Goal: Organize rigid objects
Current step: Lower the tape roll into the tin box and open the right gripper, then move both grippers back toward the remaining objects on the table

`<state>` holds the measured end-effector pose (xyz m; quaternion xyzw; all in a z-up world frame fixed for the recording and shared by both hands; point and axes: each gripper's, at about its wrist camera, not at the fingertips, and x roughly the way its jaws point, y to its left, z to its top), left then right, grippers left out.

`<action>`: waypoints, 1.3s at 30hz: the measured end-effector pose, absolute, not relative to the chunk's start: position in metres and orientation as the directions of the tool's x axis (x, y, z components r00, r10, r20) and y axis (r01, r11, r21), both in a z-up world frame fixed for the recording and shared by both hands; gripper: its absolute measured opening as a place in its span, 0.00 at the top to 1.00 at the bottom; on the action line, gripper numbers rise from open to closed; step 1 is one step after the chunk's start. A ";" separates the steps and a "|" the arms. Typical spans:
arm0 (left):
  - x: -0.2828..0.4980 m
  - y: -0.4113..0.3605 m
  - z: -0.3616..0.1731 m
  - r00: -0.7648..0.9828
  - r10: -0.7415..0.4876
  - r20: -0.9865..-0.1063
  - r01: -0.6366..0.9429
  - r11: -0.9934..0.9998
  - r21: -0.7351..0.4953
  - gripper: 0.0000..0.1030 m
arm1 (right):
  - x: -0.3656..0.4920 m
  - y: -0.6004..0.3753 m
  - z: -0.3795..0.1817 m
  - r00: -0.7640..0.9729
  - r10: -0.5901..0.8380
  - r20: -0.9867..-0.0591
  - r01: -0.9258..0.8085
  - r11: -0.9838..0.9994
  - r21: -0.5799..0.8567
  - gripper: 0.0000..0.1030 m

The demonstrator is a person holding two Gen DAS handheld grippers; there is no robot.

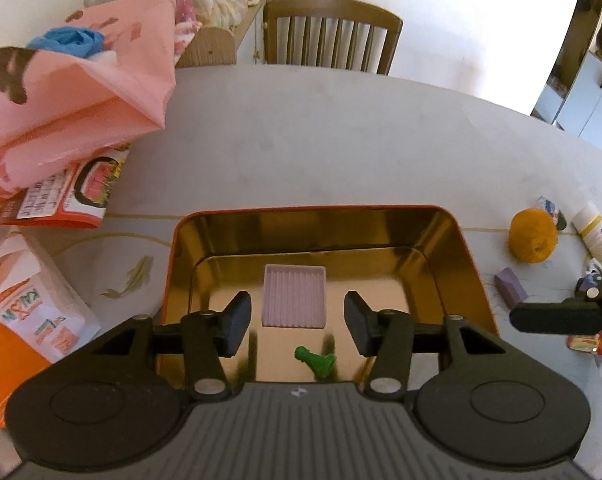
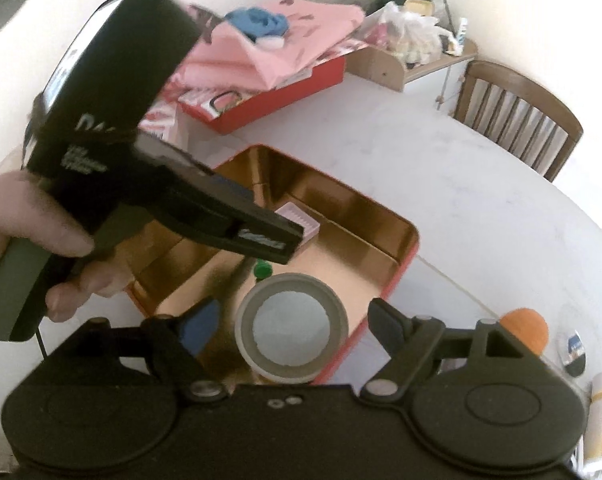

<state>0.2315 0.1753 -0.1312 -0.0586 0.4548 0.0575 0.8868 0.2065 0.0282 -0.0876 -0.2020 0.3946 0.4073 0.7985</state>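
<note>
Inside the tin (image 1: 453,240), the lilac tray (image 1: 294,295) and green pawn (image 1: 316,360) are already in; left gripper (image 1: 297,322) gapes empty above them, right gripper (image 2: 293,330) stands wide around a tape roll (image 2: 291,330), untouched; block (image 1: 510,287) and orange ball (image 1: 533,234) wait right of the tin

I am seeing open floor in the gold tin (image 1: 453,236) beyond the lilac tray (image 1: 294,296) and green pawn (image 1: 316,361). Bare table (image 1: 321,132) is lying clear behind it, while the pink bag (image 1: 81,92) is crowding the left side and a tape roll (image 2: 292,339) is blocking the tin's near corner.
</note>
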 end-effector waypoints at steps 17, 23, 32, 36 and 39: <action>0.187 0.134 -0.084 0.659 0.053 -0.750 -0.130 0.990 -0.045 0.47 | 0.189 -0.056 -0.046 0.463 0.531 -0.710 -0.701 0.710 0.074 0.16; 0.174 0.111 -0.070 0.688 0.027 -0.725 -0.101 0.993 -0.058 0.43 | 0.182 -0.091 -0.035 0.498 0.528 -0.688 -0.662 0.744 0.091 0.12; 0.161 0.069 -0.055 0.731 0.000 -0.683 -0.065 0.996 -0.069 0.27 | 0.173 -0.158 -0.031 0.557 0.489 -0.671 -0.585 0.805 0.101 0.02; 0.160 0.051 -0.053 0.742 -0.030 -0.669 -0.039 0.995 -0.089 0.21 | 0.172 -0.188 -0.033 0.575 0.464 -0.673 -0.549 0.829 0.103 0.00; 0.159 0.035 -0.053 0.752 -0.050 -0.657 -0.016 0.995 -0.094 0.21 | 0.172 -0.210 -0.036 0.582 0.447 -0.679 -0.526 0.844 0.105 0.00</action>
